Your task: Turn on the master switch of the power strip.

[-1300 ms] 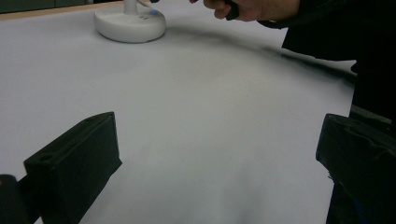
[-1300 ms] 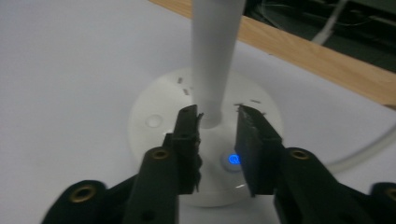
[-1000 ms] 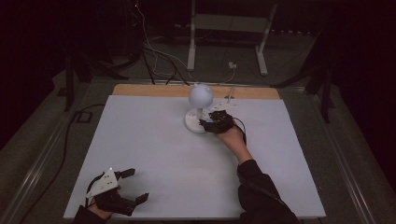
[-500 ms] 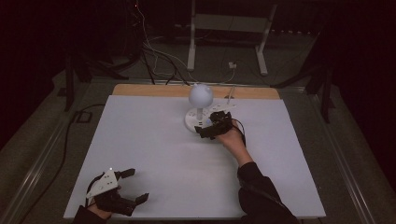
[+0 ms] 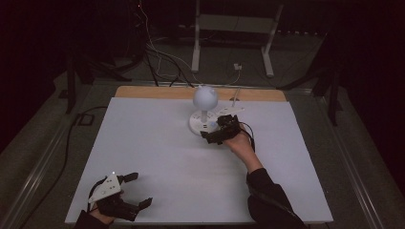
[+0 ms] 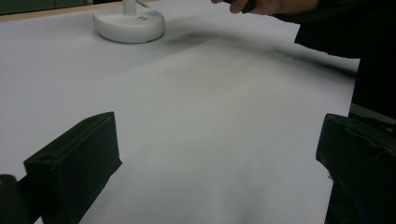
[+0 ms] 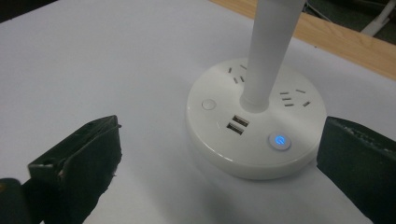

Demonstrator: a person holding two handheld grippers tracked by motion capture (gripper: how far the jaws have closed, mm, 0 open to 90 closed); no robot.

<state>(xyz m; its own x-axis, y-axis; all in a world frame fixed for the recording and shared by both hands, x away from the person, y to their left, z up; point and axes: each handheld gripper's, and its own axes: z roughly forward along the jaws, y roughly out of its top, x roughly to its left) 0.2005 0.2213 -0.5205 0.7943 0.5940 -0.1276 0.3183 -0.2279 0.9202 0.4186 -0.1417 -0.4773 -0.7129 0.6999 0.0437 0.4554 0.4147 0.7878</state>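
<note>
We see a white desk lamp (image 5: pixel 204 110) standing toward the far middle of the white table (image 5: pixel 143 143), its round base (image 7: pixel 254 128) carrying sockets, two USB ports and a power button (image 7: pixel 279 141) lit blue. Our right gripper (image 5: pixel 216 135) sits just beside that base, jaws spread wide and holding nothing. Our left gripper (image 5: pixel 134 190) rests well apart at the near left corner, likewise wide open and empty.
</note>
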